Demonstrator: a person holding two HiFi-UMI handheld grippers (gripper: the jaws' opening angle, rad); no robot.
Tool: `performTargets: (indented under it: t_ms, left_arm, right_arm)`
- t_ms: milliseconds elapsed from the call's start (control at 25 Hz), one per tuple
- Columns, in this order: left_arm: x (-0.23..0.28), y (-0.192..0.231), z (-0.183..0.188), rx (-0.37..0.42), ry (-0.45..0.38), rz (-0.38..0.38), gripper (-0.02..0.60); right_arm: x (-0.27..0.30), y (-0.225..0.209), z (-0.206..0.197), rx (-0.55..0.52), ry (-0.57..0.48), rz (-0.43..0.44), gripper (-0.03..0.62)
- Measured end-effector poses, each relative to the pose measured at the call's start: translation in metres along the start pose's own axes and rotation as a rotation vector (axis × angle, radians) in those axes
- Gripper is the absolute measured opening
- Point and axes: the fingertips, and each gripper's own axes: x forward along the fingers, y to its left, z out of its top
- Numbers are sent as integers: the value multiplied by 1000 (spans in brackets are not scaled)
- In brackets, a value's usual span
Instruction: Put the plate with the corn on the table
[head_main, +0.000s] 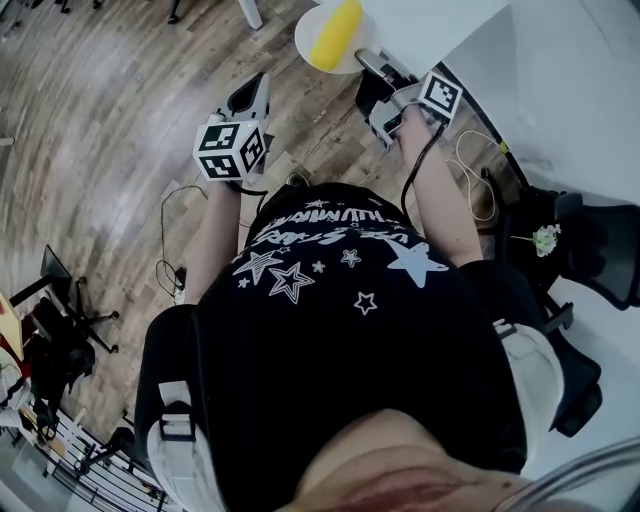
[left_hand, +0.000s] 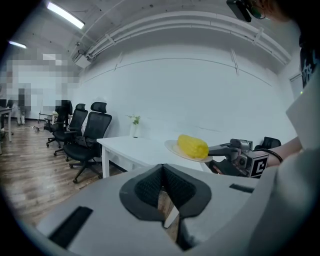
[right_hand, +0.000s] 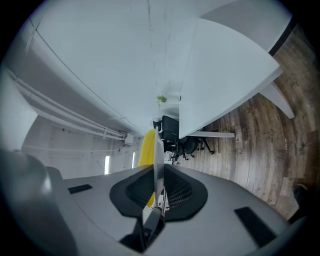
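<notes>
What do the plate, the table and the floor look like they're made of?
Plate: thin, smooth, cream-white, probably plastic or glazed ceramic.
Table: matte white top, likely laminate or painted board.
Floor: brown planks with grain, either wood or wood-look laminate.

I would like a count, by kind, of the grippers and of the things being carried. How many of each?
Grippers: 2 (left gripper, right gripper)
Plates: 1 (plate)
Corn cobs: 1 (corn cob)
Total: 4
</notes>
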Motion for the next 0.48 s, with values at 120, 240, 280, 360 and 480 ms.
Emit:
performTargets:
  t_ms: [120, 240, 280, 360, 480]
  left_arm:
    - [-4, 26, 3, -4, 3, -18, 6]
    - [0, 19, 2, 5, 6, -34, 6]
    - [1, 18, 3, 10, 5, -39, 5]
    - [1, 21, 5, 16, 3, -45, 6]
    - [-1, 28, 6, 7, -2, -42, 6]
  right_arm:
    - [20, 0, -10, -1, -23, -9, 38]
    - [10, -3, -5, -2, -43, -6, 40]
    - [9, -3, -4, -2, -47, -5, 38]
    - [11, -4, -5, 1, -53, -8, 40]
    - [15, -7, -8, 3, -53, -19, 38]
